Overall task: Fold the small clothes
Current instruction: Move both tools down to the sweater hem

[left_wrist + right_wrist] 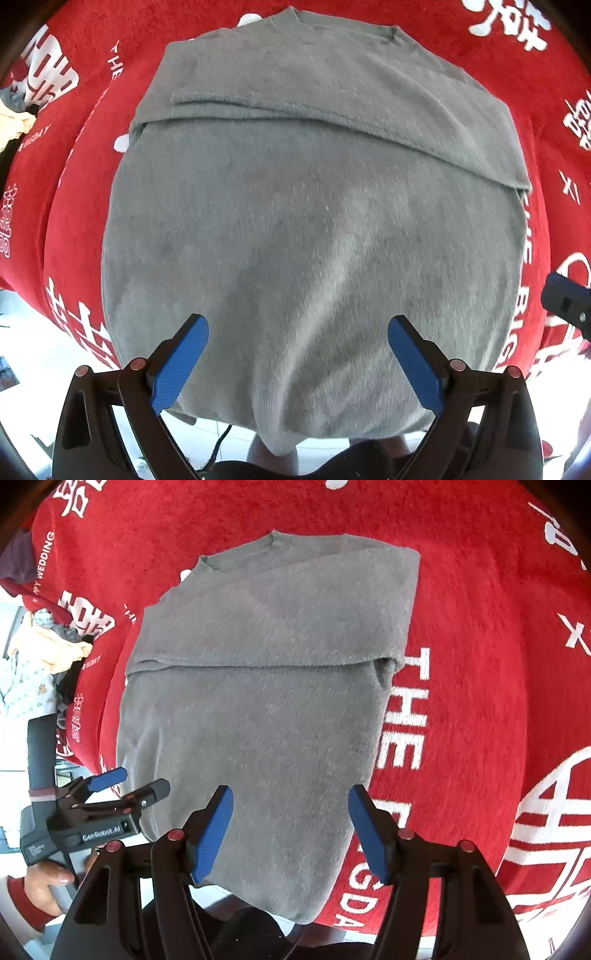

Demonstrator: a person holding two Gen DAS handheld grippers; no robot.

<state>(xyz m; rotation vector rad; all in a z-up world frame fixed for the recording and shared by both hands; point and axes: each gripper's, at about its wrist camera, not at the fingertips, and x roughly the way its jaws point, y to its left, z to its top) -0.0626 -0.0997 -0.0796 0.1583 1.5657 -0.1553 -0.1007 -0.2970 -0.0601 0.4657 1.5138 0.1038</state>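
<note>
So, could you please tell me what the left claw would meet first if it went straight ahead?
Most likely the grey garment: the open left claw points at its lower half, though depth is unclear.

Right of the grey sweater [266, 709] the red cloth [480, 664] on the tabletop lies bare and flat, open to pass over. On the far left a heap of loose clothes [40, 657] crowds that edge. The sweater's hem overhangs the near edge.

"GenRobot.AI" is printed on the left gripper [127, 786], lower left; "THE" and "WEDDING" are woven into the red cloth [480, 627].
</note>
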